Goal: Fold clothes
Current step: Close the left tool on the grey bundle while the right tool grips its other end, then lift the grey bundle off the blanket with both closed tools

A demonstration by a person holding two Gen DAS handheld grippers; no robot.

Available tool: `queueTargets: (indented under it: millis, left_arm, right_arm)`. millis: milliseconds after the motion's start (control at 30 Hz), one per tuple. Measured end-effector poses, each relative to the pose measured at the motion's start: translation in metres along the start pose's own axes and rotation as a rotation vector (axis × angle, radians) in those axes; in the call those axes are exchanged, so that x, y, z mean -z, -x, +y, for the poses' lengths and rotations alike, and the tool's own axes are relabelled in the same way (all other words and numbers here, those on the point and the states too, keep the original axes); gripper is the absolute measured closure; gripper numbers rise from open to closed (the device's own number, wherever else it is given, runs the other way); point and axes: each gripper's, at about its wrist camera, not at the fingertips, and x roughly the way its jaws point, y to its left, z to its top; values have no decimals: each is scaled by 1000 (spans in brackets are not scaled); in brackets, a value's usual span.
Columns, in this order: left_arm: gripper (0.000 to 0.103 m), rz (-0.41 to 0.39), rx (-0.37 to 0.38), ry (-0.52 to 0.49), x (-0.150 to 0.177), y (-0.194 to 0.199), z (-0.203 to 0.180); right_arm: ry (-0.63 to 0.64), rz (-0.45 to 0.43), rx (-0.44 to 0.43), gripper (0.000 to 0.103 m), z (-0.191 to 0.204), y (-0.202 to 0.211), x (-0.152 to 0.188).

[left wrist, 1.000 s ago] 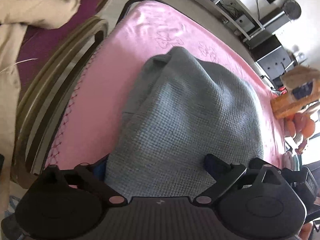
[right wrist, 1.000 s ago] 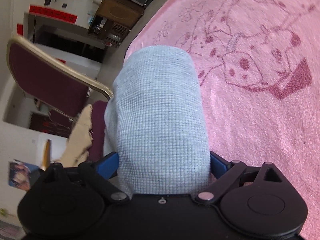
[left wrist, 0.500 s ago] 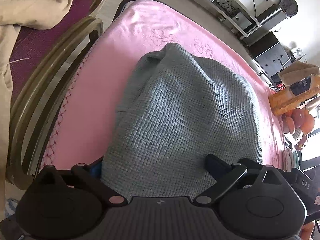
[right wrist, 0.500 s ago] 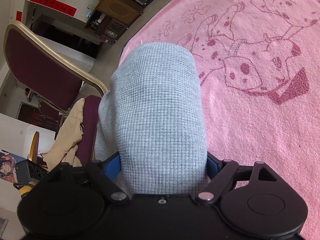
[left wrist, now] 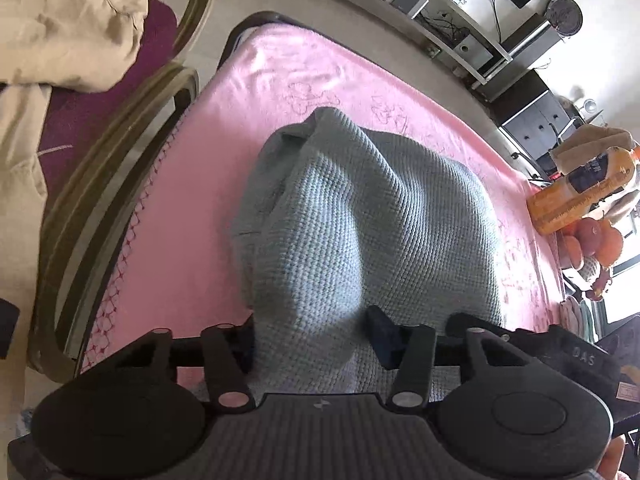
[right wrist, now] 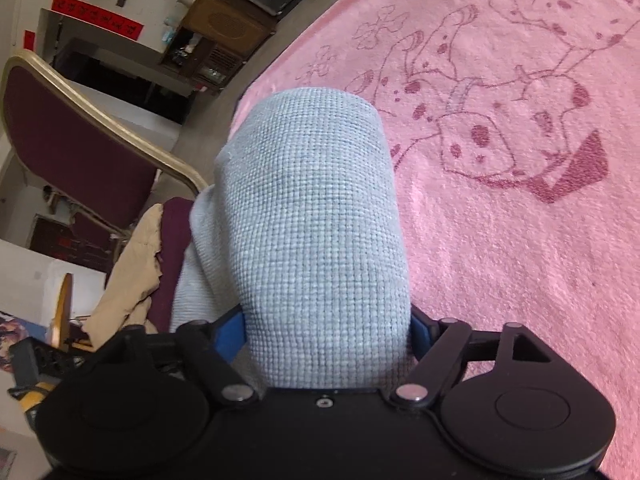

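The step in hand looks like taking hold of the near edge of the grey-blue waffle-knit garment (left wrist: pixel 360 216), which lies bunched on the pink blanket (left wrist: pixel 192 184) covering the table, toward its near edge and closer to the left side where the chairs stand. The left gripper (left wrist: pixel 316 334) has its jaws closing with a fold of the knit between them; the cloth bulges up and narrows there, so the fingers appear to press on it already. The right gripper (right wrist: pixel 326 330) is also closing its jaws around a thick roll of the same garment (right wrist: pixel 316 208), whose sides meet both blue pads (right wrist: pixel 230 334). The next move probably calls for both pinches to firm up evenly before the edge is lifted and carried toward the far edge, lest the heavy knit slip from one side. The blanket bears a printed cartoon figure (right wrist: pixel 520 128). Beyond the table's left edge a maroon chair with a gilt frame (right wrist: pixel 68 136) holds a beige garment (left wrist: pixel 68 28); shelving and a dark screen line the far wall, and an orange bag (left wrist: pixel 580 192) sits past the right edge.
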Motion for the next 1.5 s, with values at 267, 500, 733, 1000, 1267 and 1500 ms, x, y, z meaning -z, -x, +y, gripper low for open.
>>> queueTargets:
  millis: [267, 500, 733, 1000, 1267, 1500]
  left_arm:
    - [69, -8, 24, 71, -2, 12, 7]
    - [33, 65, 49, 232, -9, 3, 37]
    - [14, 91, 32, 173, -9, -7, 30]
    - [23, 99, 25, 5, -3, -17, -1]
    - [70, 18, 46, 39, -5, 9, 3]
    - [75, -86, 116, 37, -11, 48, 1]
  right_arm:
    - [-2, -25, 82, 53, 27, 5, 2]
    - [-71, 21, 99, 50, 22, 0, -8]
    - [-104, 50, 30, 46, 1, -2, -6]
    - [-150, 69, -44, 39, -12, -9, -4]
    - [-89, 11, 42, 53, 17, -4, 2]
    - [-47, -35, 54, 55, 67, 20, -5]
